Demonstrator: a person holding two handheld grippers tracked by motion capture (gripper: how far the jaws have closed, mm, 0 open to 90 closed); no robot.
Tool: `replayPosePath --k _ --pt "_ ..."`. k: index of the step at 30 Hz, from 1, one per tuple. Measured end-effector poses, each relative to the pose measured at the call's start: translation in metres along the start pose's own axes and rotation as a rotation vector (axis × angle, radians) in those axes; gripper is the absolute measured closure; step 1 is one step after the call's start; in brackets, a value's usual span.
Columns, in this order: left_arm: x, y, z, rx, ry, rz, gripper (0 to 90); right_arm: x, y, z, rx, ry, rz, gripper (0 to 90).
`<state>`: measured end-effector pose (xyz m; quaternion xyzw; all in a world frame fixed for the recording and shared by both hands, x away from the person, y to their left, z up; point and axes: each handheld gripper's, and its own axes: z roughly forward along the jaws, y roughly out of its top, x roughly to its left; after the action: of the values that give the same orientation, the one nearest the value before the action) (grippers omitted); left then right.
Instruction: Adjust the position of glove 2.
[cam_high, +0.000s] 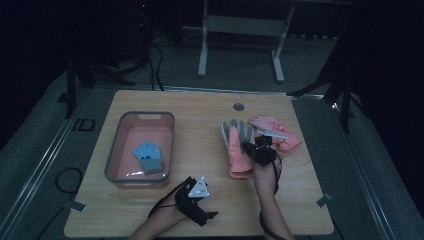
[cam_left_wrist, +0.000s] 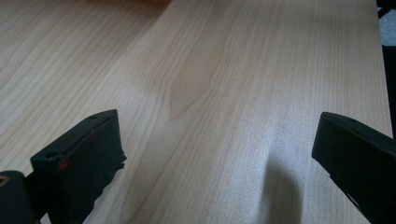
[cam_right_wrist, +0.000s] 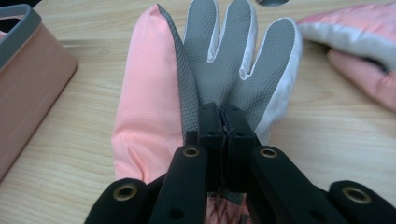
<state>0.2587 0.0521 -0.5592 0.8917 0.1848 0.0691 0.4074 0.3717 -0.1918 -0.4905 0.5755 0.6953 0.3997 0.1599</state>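
On the wooden tabletop (cam_high: 200, 107), a pink glove (cam_right_wrist: 154, 93) is pinched by the clenched right claw (cam_right_wrist: 223, 122); the left claw (cam_left_wrist: 215, 158) is held released above bare wood.

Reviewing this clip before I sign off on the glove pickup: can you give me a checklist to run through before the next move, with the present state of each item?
1. Right gripper closed on the pink glove: ok, jaws pinched together on its grey palm fabric.
2. Grip depth: cannot tell; only a fold of fabric seems caught.
3. Second pink glove free of the held one: ok, it lies apart on the table.
4. Pink bin has room: ok, it holds one blue glove with bare floor around it.
5. Left gripper out of the way: ok, open over bare wood at the near edge.
6. Path from glove to bin: ok, bare table between them.
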Motion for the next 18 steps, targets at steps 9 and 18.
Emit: replayPosePath --k 9,18 --pt "0.0 -0.001 -0.001 -0.007 -0.009 -0.002 2.0 0.009 -0.017 0.015 0.032 -0.019 0.049 87.5" --pt "0.0 -0.002 0.0 0.002 -0.007 0.0 2.0 0.007 -0.033 0.03 0.058 -0.073 0.043 82.7"
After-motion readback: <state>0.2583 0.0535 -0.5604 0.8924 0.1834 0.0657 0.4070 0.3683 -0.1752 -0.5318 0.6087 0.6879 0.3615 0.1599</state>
